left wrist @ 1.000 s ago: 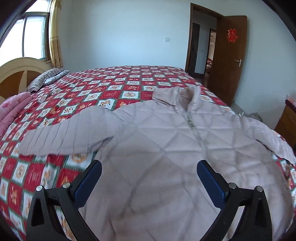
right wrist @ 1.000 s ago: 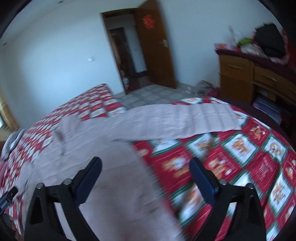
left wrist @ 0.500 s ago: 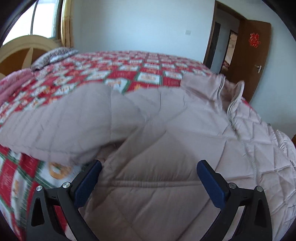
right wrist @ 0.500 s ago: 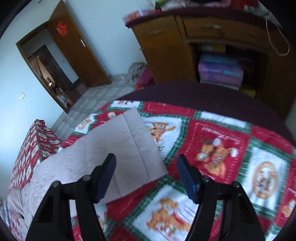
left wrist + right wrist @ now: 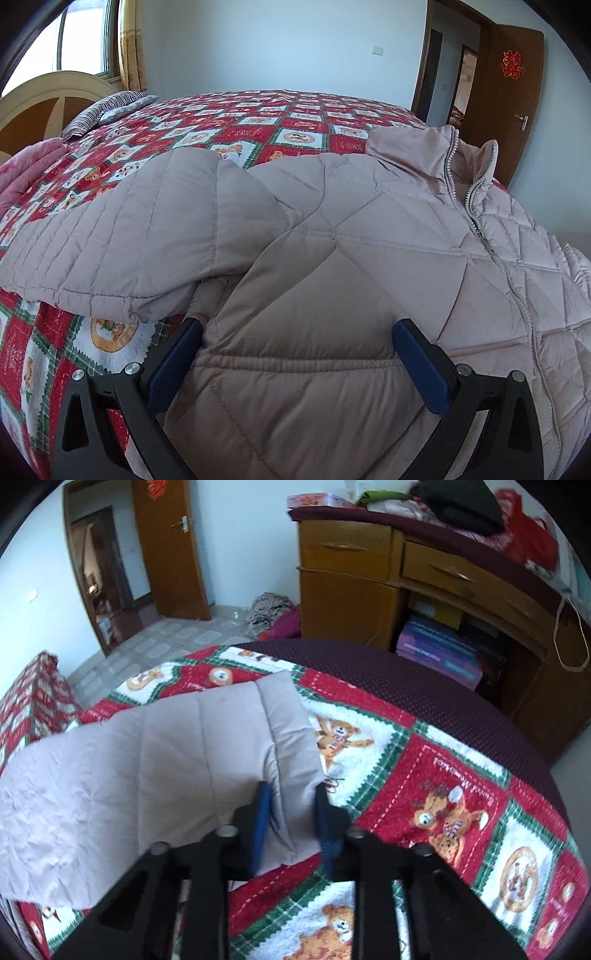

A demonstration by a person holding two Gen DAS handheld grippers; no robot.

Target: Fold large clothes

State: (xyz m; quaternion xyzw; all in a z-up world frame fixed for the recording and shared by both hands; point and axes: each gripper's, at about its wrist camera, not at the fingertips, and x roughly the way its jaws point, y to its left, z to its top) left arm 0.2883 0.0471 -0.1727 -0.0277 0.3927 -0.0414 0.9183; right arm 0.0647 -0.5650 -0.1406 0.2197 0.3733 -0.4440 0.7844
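Observation:
A pale pink quilted jacket [image 5: 332, 258] lies front up on the bed, zipper [image 5: 476, 229] closed and collar towards the door. Its left sleeve [image 5: 122, 236] stretches out to the left. My left gripper [image 5: 295, 332] is open, low over the jacket's lower left side, with the fabric between its blue pads [image 5: 421, 369]. In the right wrist view, my right gripper [image 5: 291, 801] is shut on the cuff end of the other sleeve [image 5: 166, 768], which is bunched between its fingers.
The bed has a red, green and white bear-pattern cover [image 5: 258, 122]. Striped pillows [image 5: 99, 110] and a pink blanket [image 5: 26, 166] lie at the headboard. A wooden dresser [image 5: 424, 576] with clutter on top stands beyond the bed corner. The door [image 5: 170, 550] is open.
My right gripper moved down onto the sleeve cuff and closed on it. My left gripper moved lower and closer to the jacket's side, still open.

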